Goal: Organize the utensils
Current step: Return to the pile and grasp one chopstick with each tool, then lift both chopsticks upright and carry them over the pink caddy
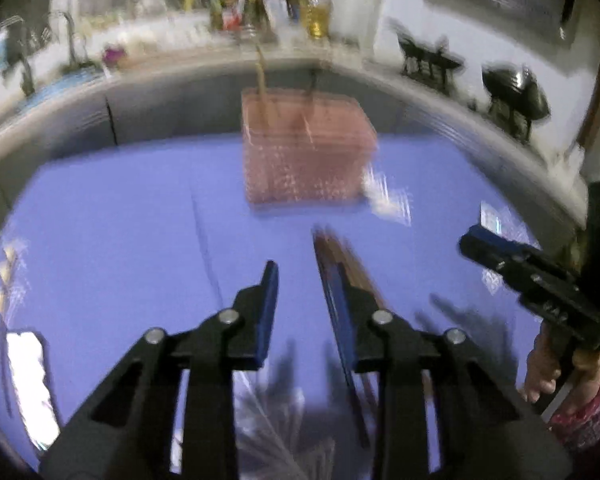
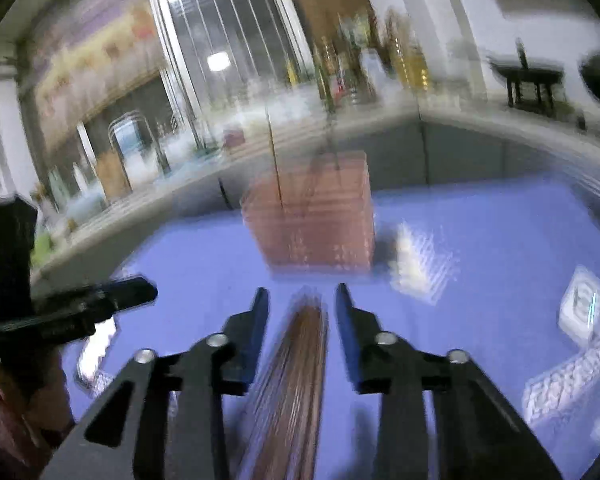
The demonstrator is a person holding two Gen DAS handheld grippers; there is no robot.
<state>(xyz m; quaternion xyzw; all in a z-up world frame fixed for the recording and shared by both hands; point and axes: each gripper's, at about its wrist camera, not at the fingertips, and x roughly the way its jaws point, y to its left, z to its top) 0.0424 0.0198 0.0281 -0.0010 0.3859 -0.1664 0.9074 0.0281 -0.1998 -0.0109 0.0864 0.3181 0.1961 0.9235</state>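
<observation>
A pink perforated utensil holder (image 1: 306, 152) stands on the blue table at the far middle, with thin sticks standing in it; it also shows in the right wrist view (image 2: 314, 224). My left gripper (image 1: 296, 276) is open and empty above the table. Brown chopsticks (image 1: 346, 264) lie beside its right finger. My right gripper (image 2: 302, 300) is open, with the brown chopsticks (image 2: 296, 376) lying on the table between its fingers. The right gripper shows at the right edge of the left wrist view (image 1: 500, 256). Both views are blurred.
Clear plastic packaging lies right of the holder (image 1: 388, 196) (image 2: 416, 264) and at the table's right side (image 2: 580, 308). A grey partition (image 1: 160, 116) rims the table. Bottles and clutter stand on the counter behind.
</observation>
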